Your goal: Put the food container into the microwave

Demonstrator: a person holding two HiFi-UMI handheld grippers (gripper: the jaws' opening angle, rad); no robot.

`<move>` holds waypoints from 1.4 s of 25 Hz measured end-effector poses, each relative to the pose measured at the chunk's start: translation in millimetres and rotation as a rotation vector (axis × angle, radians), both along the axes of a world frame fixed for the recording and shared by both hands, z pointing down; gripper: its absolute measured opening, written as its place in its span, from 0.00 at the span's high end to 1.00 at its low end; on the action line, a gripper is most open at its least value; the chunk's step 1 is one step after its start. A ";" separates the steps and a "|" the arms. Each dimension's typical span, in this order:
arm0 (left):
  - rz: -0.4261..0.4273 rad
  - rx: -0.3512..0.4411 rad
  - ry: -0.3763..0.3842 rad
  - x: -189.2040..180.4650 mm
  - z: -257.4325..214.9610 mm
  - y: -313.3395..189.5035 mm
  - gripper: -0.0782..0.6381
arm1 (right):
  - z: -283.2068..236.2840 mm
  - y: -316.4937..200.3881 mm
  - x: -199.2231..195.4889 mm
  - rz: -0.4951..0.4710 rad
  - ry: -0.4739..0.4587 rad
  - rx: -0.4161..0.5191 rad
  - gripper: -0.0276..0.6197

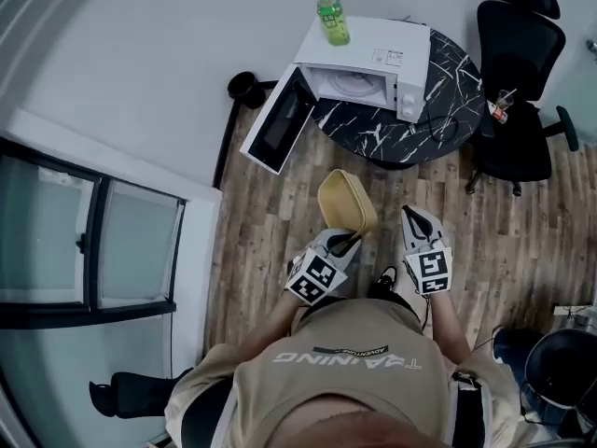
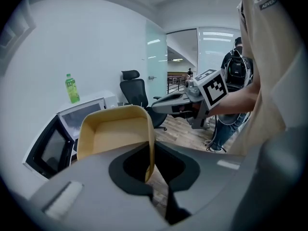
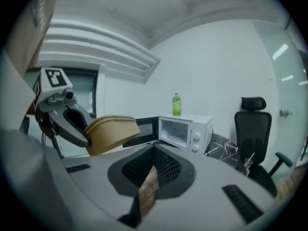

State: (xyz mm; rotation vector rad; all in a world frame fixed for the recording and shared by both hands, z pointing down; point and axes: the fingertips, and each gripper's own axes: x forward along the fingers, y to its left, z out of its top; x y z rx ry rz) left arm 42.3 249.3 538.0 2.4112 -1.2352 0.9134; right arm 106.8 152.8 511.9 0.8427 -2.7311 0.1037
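A tan food container (image 1: 346, 201) hangs in the air in front of the person, and my left gripper (image 1: 341, 244) is shut on its rim. In the left gripper view the container (image 2: 115, 134) stands up between the jaws, its open side facing the camera. The white microwave (image 1: 366, 66) sits on a black marble table (image 1: 410, 129) ahead, its door (image 1: 280, 122) swung wide open to the left. My right gripper (image 1: 417, 224) is beside the container, jaws shut, holding nothing. The right gripper view shows the container (image 3: 110, 131) at left and the microwave (image 3: 185, 131) beyond.
A green bottle (image 1: 332, 18) stands on top of the microwave. A black office chair (image 1: 518, 82) is right of the table with a small cup (image 1: 502, 104) on it. A glass partition (image 1: 84, 241) runs along the left. A dark bin (image 1: 562, 367) is at lower right.
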 end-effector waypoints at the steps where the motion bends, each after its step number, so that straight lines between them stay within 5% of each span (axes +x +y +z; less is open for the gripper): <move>1: -0.004 -0.004 -0.016 2.2 1.2 -7.6 0.85 | 1.5 -8.1 -2.0 -0.029 0.034 0.040 0.95; 4: -0.011 -0.029 -0.042 4.7 10.2 -26.5 0.85 | 6.9 -31.9 -12.0 -0.093 0.063 0.091 0.95; 9: -0.020 -0.072 -0.062 -5.1 22.7 -43.4 0.85 | 6.2 -54.6 -25.9 -0.086 -0.044 0.011 0.95; 17: 0.014 -0.033 -0.033 -47.1 21.6 -102.4 0.85 | 7.3 -81.6 -54.1 -0.063 -0.038 -0.021 0.94; 24: 0.126 -0.025 0.083 -92.2 8.1 -158.0 0.85 | -21.2 -121.3 -97.8 0.027 -0.005 0.017 0.94; 35: 0.276 -0.060 0.127 -157.7 30.1 -203.6 0.85 | -18.5 -150.7 -153.6 0.195 0.001 -0.020 0.94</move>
